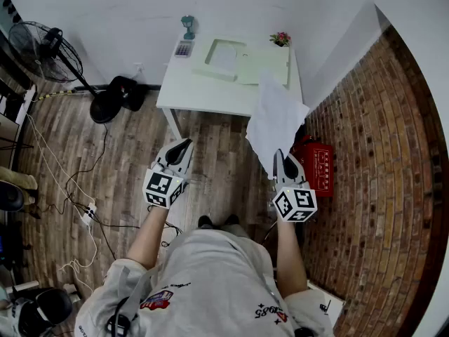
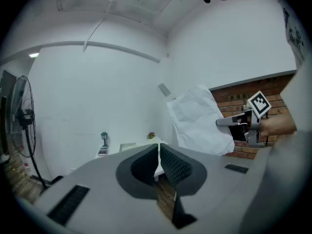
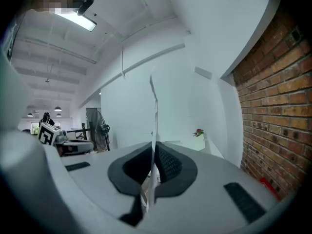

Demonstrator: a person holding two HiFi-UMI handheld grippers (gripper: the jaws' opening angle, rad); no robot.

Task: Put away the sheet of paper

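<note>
Right gripper [image 1: 283, 159]: clenched on the sheet of paper [image 1: 275, 121] by its lower edge, lower right of centre. I judge the pinch keeps it clear for carrying.
Left gripper [image 1: 182, 147]: jaws together on nothing, left of centre, idle.
Table [image 1: 200, 90]: white, upper centre; I take it as the destination.
Sheet location: upright above the right jaws, overlapping the table's right corner in frame, not resting there.
Pale green folder [image 1: 261, 65]: flat on the tabletop, likely the storage place.
</note>
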